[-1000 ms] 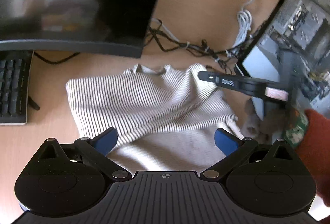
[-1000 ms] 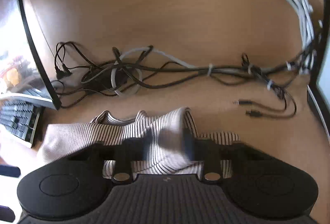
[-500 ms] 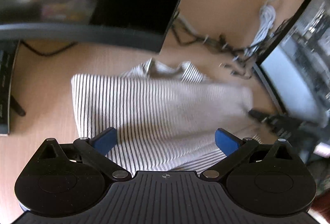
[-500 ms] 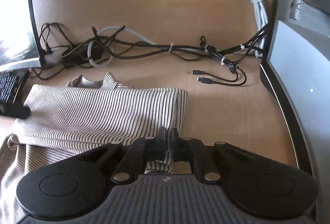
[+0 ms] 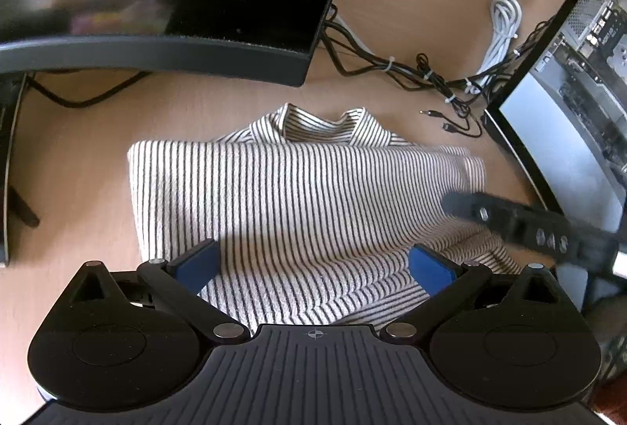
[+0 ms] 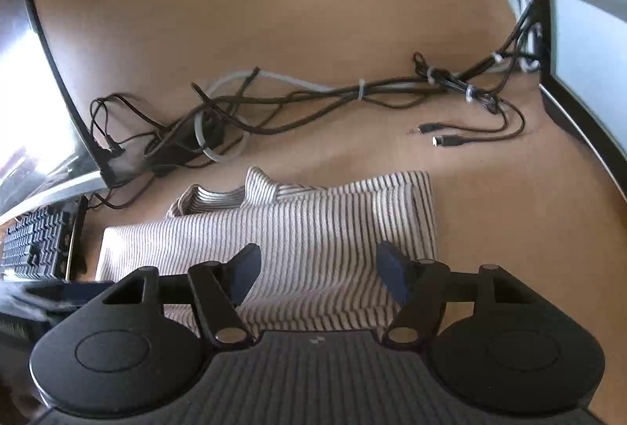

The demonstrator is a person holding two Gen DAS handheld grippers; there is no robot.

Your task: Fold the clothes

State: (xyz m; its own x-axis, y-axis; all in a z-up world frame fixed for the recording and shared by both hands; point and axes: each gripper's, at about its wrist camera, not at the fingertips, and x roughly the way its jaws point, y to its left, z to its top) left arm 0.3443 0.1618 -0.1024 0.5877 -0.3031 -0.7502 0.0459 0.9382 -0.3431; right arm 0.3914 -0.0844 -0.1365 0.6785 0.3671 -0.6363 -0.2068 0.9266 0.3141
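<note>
The striped top (image 5: pixel 298 198) is laid folded on the desk (image 6: pixel 274 13) (beside cables (image 6: pixel 313 100)). The left gripper (image 5: pixel 313 264) is spread above it; the right gripper (image 6: pixel 317 268) is opening, nothing pinched.

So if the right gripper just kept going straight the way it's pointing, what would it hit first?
Most likely the striped shirt. The right gripper, jaws opening with nothing pinched between them, points down at the folded fabric just ahead; depth is hard to judge.

Left gripper (image 5: pixel 313 264) tilted down, jaws wide apart. Right gripper (image 6: pixel 315 270) tilted down, jaws opening, nothing gripped.
</note>
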